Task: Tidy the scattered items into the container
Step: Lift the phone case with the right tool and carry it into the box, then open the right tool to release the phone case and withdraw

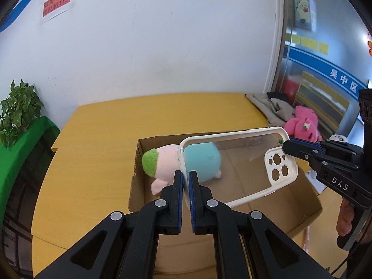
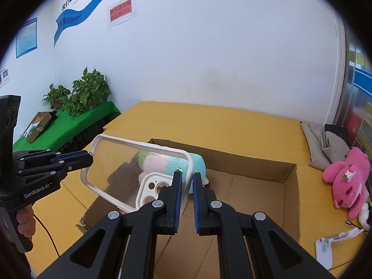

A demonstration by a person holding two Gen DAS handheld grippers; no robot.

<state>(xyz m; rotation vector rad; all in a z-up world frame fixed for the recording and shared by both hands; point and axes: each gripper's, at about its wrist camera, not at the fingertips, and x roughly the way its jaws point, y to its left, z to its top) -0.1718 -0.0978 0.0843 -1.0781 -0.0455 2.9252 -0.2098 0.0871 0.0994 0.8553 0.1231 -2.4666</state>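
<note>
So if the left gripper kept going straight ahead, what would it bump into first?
Probably the plush toy lying in the cardboard box. The left gripper already pinches the clear phone case, so the case would arrive first. Depth is uncertain.

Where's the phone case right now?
The phone case is held in the air over the open box, above the pastel plush inside; the left gripper clamps one end, the right gripper the camera-cutout end.

A clear, cream-rimmed phone case (image 1: 237, 162), a pink, teal and green plush (image 1: 162, 162), a brown cardboard box (image 2: 267, 162), a yellow table (image 1: 93, 162).
</note>
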